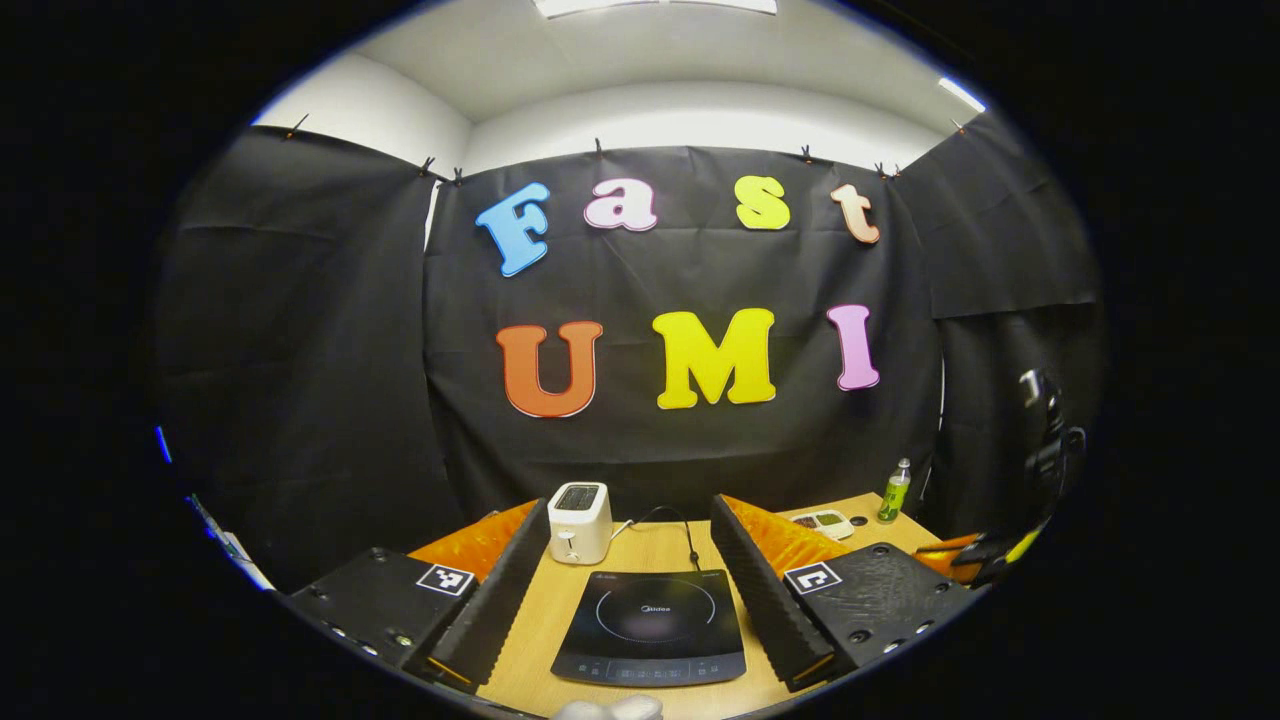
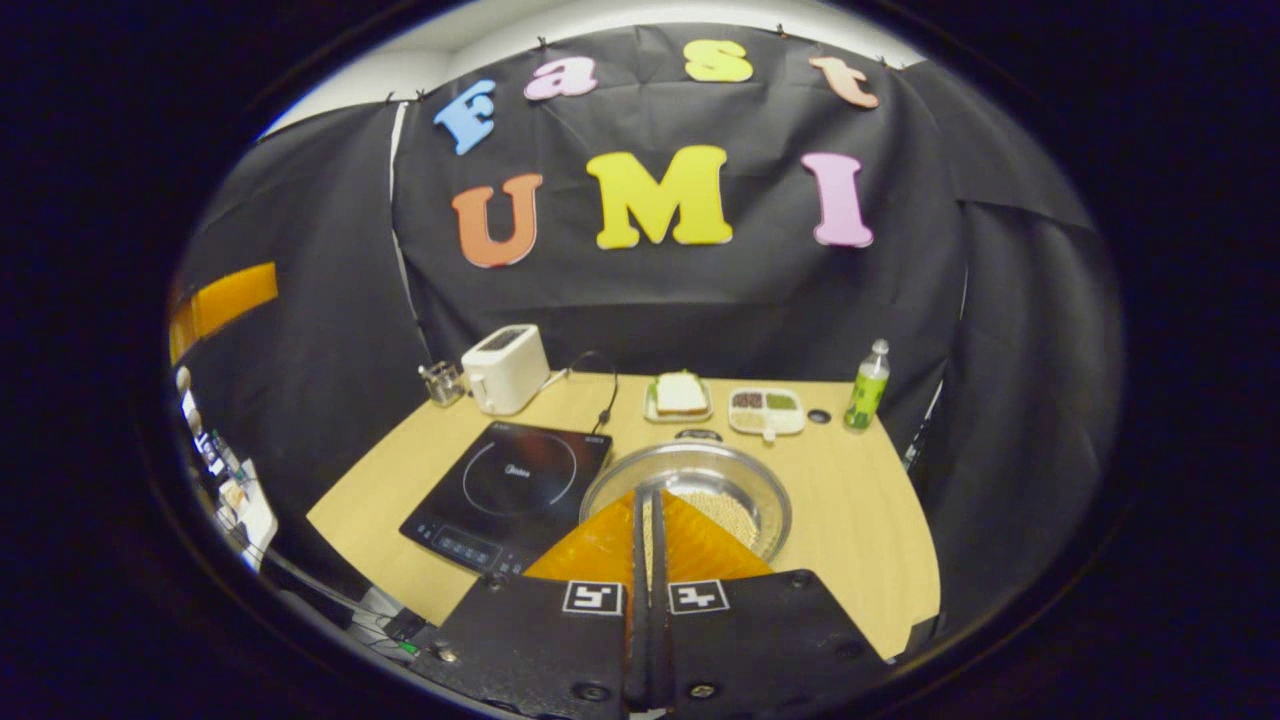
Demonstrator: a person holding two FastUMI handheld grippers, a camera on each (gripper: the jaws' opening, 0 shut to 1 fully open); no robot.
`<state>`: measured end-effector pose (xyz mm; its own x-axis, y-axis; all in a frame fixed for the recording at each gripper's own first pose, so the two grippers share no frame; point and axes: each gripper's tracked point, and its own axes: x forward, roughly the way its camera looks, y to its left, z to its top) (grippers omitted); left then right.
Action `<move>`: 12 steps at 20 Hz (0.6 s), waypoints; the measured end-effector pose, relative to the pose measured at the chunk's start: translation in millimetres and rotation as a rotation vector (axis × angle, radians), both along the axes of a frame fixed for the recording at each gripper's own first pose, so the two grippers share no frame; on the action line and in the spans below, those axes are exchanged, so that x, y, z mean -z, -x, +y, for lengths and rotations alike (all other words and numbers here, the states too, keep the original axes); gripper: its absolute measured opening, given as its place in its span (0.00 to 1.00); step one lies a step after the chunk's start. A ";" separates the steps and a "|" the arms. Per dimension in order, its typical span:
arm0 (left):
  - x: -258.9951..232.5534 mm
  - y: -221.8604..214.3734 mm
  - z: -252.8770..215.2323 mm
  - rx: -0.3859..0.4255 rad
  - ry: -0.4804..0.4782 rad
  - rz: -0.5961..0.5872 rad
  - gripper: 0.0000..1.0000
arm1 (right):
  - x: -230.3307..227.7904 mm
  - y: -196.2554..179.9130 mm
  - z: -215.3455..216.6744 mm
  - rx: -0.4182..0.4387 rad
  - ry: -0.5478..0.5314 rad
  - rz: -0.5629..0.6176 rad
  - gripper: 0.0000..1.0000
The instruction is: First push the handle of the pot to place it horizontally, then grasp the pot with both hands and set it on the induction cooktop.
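The left gripper (image 1: 640, 590) is spread wide above the induction cooktop (image 1: 650, 625), with a toaster (image 1: 579, 522) behind. In the right gripper view the right gripper (image 2: 648, 530) is pressed together, empty, over the pot (image 2: 690, 495) — placed just right of the cooktop on the table (image 2: 880, 540). Rigid, slippery metal is expected; the rim is best gripped at opposite sides. The handle cannot be made out.

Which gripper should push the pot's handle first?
Probably the right gripper: its fingers are shut and point at the pot just ahead. The left gripper is open, facing the induction cooktop.
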<state>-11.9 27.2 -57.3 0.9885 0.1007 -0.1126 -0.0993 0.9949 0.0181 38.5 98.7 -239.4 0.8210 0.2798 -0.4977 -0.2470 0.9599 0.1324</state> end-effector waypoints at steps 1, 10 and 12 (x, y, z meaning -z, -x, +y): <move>3.2 -0.1 1.4 -0.006 0.004 0.007 0.97 | 17.8 -0.1 6.4 -0.020 0.008 0.036 0.04; 20.7 5.7 14.5 -0.047 0.026 0.052 0.96 | 131.3 6.4 40.9 -0.110 0.099 0.245 0.04; 23.1 5.2 18.7 -0.057 0.025 0.059 0.97 | 145.7 8.0 54.6 -0.139 0.107 0.273 0.04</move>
